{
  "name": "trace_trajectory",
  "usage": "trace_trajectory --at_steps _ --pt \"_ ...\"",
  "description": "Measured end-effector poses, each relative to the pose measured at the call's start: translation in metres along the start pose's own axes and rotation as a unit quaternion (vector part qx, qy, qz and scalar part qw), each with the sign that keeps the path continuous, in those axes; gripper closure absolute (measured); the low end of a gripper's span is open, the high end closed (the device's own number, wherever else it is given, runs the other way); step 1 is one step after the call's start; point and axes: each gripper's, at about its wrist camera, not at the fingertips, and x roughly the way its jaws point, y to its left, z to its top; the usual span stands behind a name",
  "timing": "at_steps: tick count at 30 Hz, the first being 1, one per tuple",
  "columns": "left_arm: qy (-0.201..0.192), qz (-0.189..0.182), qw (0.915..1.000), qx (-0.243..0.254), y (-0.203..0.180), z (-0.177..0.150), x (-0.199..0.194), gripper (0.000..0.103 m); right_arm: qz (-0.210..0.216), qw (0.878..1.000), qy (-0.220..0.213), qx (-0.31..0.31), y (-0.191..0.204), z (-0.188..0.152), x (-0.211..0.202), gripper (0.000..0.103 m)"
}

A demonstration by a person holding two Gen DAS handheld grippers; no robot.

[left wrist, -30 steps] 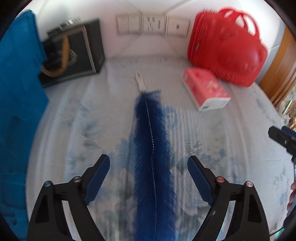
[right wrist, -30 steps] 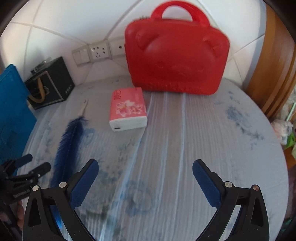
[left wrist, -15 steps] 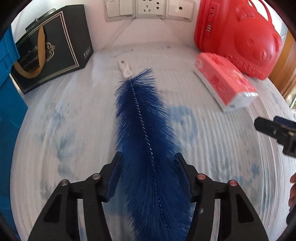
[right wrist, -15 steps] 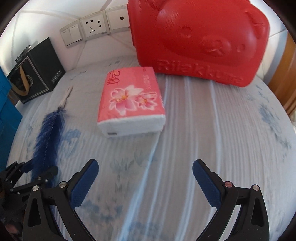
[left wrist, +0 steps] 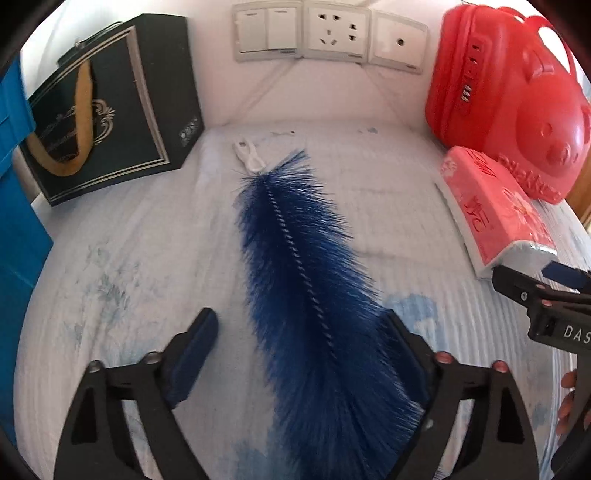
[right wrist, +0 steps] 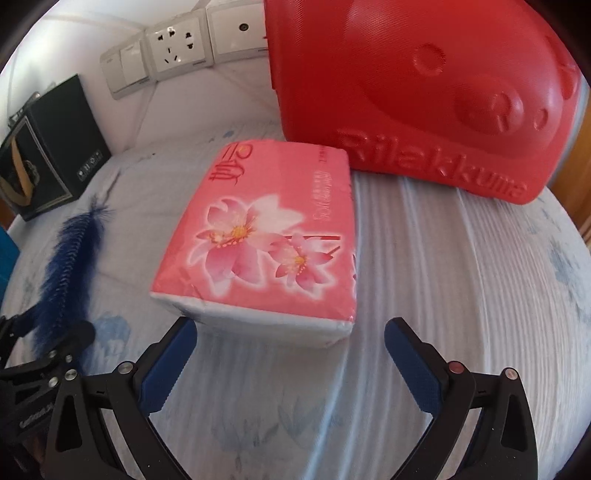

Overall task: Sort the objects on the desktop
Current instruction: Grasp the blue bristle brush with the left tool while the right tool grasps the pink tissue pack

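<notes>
A long blue bristle brush [left wrist: 295, 258] with a white handle tip [left wrist: 248, 153] lies on the pale cloth-covered table [left wrist: 129, 258]. My left gripper [left wrist: 299, 350] straddles its near end. Its jaws are opening, the left finger clear of the bristles, which brush the right finger. A pink tissue pack [right wrist: 266, 236] with a flower print lies flat just ahead of my right gripper [right wrist: 291, 354]. That gripper is open, with its left fingertip at the pack's near corner. The brush [right wrist: 70, 254] and the left gripper [right wrist: 48, 350] show at the right wrist view's left edge.
A red bear-faced case [right wrist: 424, 92] stands behind the tissue pack against the wall. A black gift bag [left wrist: 107, 122] with a gold handle stands at the back left, beside a blue crate [left wrist: 14, 203]. Wall sockets [left wrist: 332, 33] sit above the table's far edge.
The left jaws closed in on the brush bristles half a second ago and have spread wide again. Both grippers came forward and down; the right one now sits at the tissue pack.
</notes>
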Motion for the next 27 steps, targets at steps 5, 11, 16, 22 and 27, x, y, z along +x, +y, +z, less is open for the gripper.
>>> trace_trajectory --at_steps 5,11,16,22,27 --pt "0.001 0.002 1.0000 0.001 0.001 0.002 -0.003 0.008 0.038 0.998 -0.031 0.028 0.005 -0.001 -0.015 0.000" --pt "0.002 0.003 1.0000 -0.001 0.001 0.004 -0.005 0.007 0.015 0.999 -0.019 0.035 0.008 0.008 0.007 0.000" --pt "0.005 0.007 1.0000 -0.005 0.005 0.009 0.004 0.004 -0.025 0.999 -0.020 0.007 0.018 0.010 0.018 0.000" --pt "0.005 0.006 1.0000 -0.005 0.007 0.009 0.005 0.004 -0.025 0.999 -0.020 0.007 0.013 0.011 0.019 0.000" --pt "0.007 -0.011 0.9998 0.012 -0.001 0.010 -0.001 0.036 -0.010 1.000 -0.020 0.005 0.010 0.014 0.018 0.011"
